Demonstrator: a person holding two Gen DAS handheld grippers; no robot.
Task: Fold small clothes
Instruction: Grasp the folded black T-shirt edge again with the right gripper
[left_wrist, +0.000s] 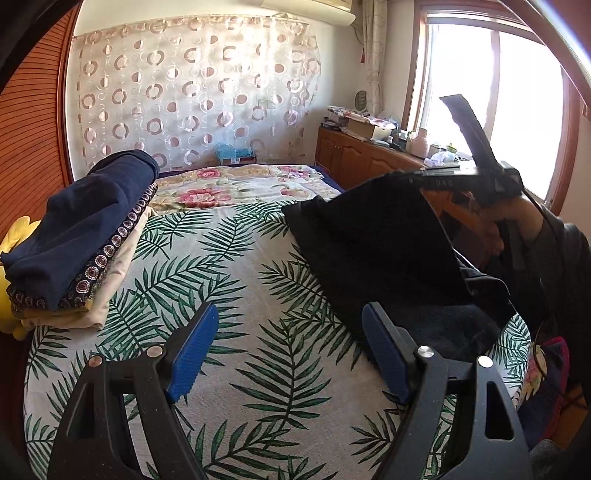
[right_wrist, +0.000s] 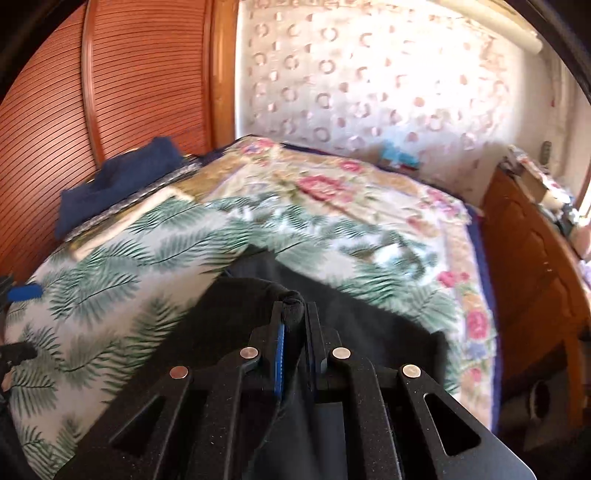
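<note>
A bed (left_wrist: 229, 258) fills most of both views, covered by a palm-leaf sheet (left_wrist: 258, 369) in front and a floral blanket (left_wrist: 236, 184) farther back. The leaf sheet's middle lies bare between the stack on the left and the dark cloth on the right, giving open room there. A slatted wooden door (right_wrist: 110, 92) rises just behind the bed's left edge, and a circle-patterned curtain (left_wrist: 192, 92) hangs along the far wall. A wooden cabinet (left_wrist: 362, 158) runs beside the bed's right edge under a bright window (left_wrist: 498, 110).

A black garment (left_wrist: 369, 240) lies on the right part of the leaf sheet, one portion lifted off the bed with a straight edge slanting down toward the near side. A stack of folded clothes (left_wrist: 85, 240), navy on top, sits at the bed's left edge, well apart from the black garment; something yellow (left_wrist: 18, 232) shows beside it.

The right gripper (right_wrist: 294, 314) is clamped on a bunched fold of the black garment, its jaws nearly together with cloth between them; this view is motion-blurred, so how much cloth is caught is hard to judge. The left gripper (left_wrist: 288, 350) hovers over the bare leaf sheet with jaws spread wide, holding nothing, its right blue pad (left_wrist: 384, 354) just beside the garment's near edge.
</note>
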